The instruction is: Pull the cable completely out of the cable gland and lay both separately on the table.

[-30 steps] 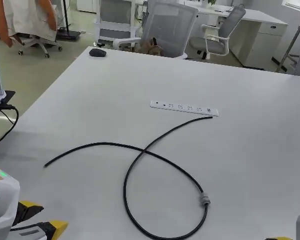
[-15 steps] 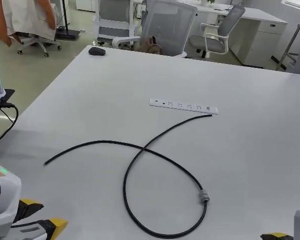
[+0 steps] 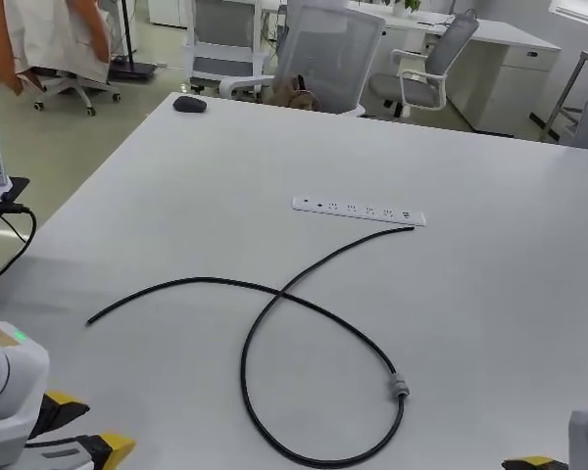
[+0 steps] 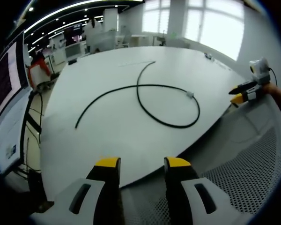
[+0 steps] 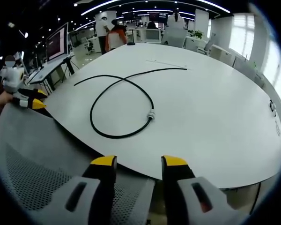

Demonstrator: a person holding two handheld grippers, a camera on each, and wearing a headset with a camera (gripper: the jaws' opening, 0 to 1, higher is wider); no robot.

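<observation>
at the far left, by the near edge of the table (image 3: 490, 294), the left gripper (image 3: 88, 427) sits low and off the tabletop. its own view shows its two yellow-tipped jaws standing apart with nothing between them, above a grey mesh chair (image 4: 253, 164).

a little further in, the black cable (image 3: 198, 280) starts with a loose end on the left side of the table, runs right, and crosses over itself in the middle to make one big loop that swings down towards the near edge. the cable gland (image 3: 399, 389), small and grey, is still threaded on the cable at the right-hand side of that loop, lying flat on the table. from the crossing, the other end of the cable heads up and right and stops just beside the right end of a white power strip (image 3: 359, 210). both grippers are well apart from the cable and the gland.

further back, a dark mouse (image 3: 189, 104) rests near the far left edge of the table, with an office chair (image 3: 331, 54) behind that edge.

at the bottom right corner the right gripper (image 3: 532, 462) pokes in, also off the tabletop. in its own view its jaws are spread too, holding nothing.
</observation>
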